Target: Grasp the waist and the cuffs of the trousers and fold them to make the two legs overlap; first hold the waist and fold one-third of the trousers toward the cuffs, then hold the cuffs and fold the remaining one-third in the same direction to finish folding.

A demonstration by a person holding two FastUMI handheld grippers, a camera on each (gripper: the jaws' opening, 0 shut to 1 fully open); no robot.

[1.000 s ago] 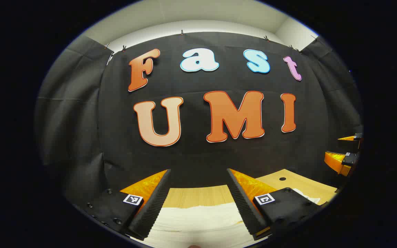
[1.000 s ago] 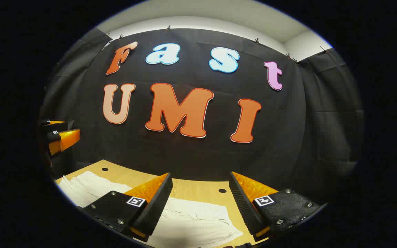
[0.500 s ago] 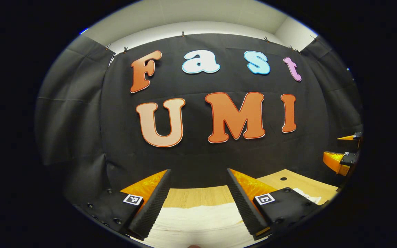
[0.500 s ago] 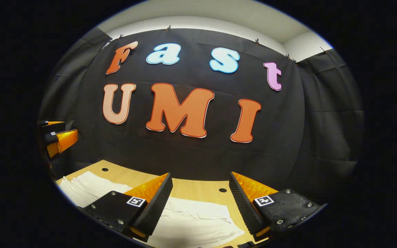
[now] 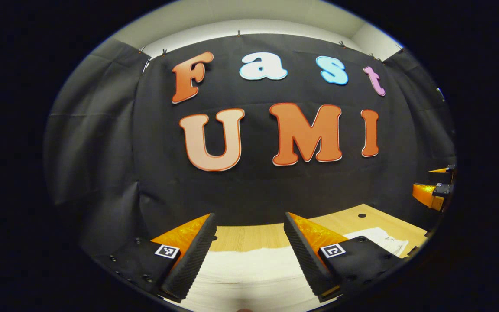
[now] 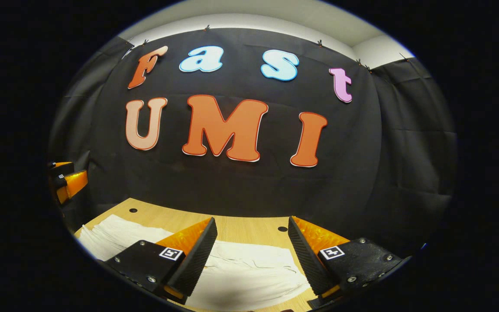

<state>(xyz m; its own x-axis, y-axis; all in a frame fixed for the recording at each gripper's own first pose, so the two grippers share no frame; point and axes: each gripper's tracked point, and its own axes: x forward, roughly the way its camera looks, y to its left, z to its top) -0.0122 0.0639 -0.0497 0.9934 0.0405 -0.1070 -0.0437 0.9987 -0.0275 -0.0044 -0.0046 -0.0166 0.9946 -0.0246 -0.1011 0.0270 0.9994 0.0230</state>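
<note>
trousers [image 6: 249, 273] lie flat on tabletop [image 6: 241, 225], long axis left-right, below both hand-held grippers: left hand-held gripper [image 5: 249, 242] and right hand-held gripper [image 6: 251, 247], jaws apart, empty.

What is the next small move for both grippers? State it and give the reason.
Probably lower both toward the white cloth trousers on the light wooden table. The left gripper and right gripper stand open, looking mostly at the booth wall, with fabric spread below their fingers and nothing between them yet, so a descent likely comes before any grasp.
</note>
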